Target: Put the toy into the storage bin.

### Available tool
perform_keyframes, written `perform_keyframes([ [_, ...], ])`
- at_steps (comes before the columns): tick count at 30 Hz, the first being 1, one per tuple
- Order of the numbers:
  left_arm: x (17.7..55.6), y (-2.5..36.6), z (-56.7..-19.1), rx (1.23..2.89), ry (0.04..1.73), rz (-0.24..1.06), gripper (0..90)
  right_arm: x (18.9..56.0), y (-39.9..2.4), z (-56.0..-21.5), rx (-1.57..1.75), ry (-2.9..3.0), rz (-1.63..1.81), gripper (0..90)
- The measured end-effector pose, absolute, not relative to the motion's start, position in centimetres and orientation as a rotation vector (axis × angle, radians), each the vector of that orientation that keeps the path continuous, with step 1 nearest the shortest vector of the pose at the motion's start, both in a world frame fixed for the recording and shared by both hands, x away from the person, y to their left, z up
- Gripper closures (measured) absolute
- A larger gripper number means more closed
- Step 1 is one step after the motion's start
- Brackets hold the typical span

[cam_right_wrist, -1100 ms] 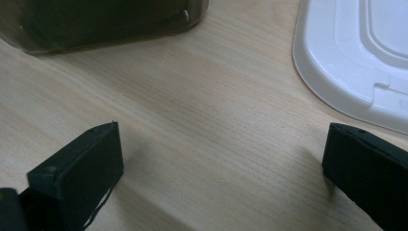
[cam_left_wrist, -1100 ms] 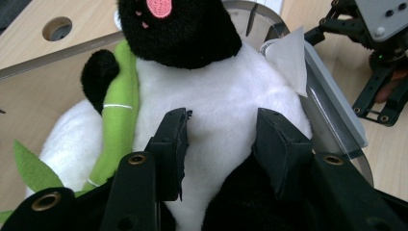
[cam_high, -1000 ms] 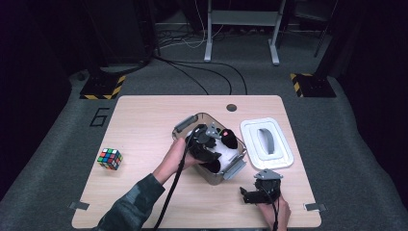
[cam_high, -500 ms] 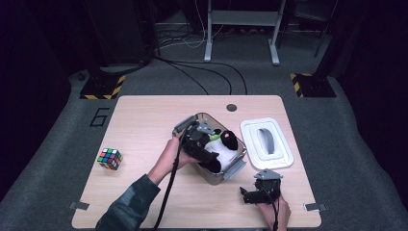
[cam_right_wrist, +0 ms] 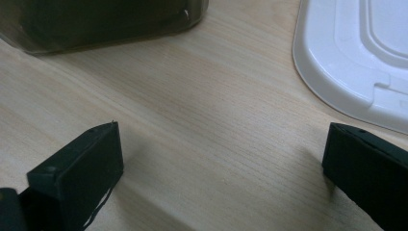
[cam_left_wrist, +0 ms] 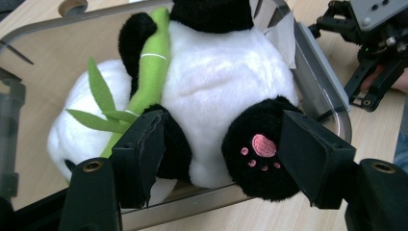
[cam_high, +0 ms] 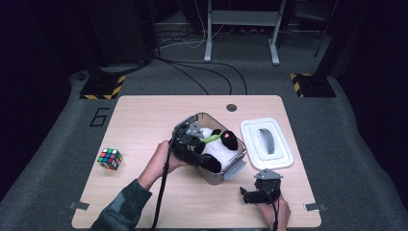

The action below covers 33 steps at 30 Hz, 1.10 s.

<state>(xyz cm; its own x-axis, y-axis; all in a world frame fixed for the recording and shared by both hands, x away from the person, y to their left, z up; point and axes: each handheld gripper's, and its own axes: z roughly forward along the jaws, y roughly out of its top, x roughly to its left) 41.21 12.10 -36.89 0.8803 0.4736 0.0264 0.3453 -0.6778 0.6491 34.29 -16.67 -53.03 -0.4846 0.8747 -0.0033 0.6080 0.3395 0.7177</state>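
A black-and-white panda plush holding a green bamboo stalk lies inside a clear plastic bin at the table's middle. My left gripper hangs over the bin's near left rim and points at the plush. Its jaws have just been opening and now stand apart. In the left gripper view the panda's black foot with the pink paw print lies between them, with no pad pressing on it. My right gripper rests open on the bare wood near the front edge.
The bin's white lid lies flat to the right of the bin, its edge close to my right gripper. A Rubik's cube sits at the table's left. A cable hole marks the far edge.
The left gripper's jaws have spread and let go of the panda, which stays in the bin. That gripper has backed off a little to the left. The right gripper has not moved.
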Motion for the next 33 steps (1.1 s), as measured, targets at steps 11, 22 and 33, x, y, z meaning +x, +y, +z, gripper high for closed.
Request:
perform_keyframes([
  [11, 41.5, 9.3, -38.7, 2.523, 0.541, 0.250, 35.6, 34.3, -16.6, -53.0, 1.309, 2.218, 0.937, 0.0],
  [22, 42.0, 9.2, -37.8, 2.464, 0.555, 0.226, 30.9, 34.3, -16.6, -53.0, 1.308, 2.221, 0.936, 0.0],
  [33, 44.6, 8.6, -36.0, 2.230, 0.673, 0.245, 32.4, 34.3, -16.6, -53.0, 1.309, 2.221, 0.937, 0.0],
])
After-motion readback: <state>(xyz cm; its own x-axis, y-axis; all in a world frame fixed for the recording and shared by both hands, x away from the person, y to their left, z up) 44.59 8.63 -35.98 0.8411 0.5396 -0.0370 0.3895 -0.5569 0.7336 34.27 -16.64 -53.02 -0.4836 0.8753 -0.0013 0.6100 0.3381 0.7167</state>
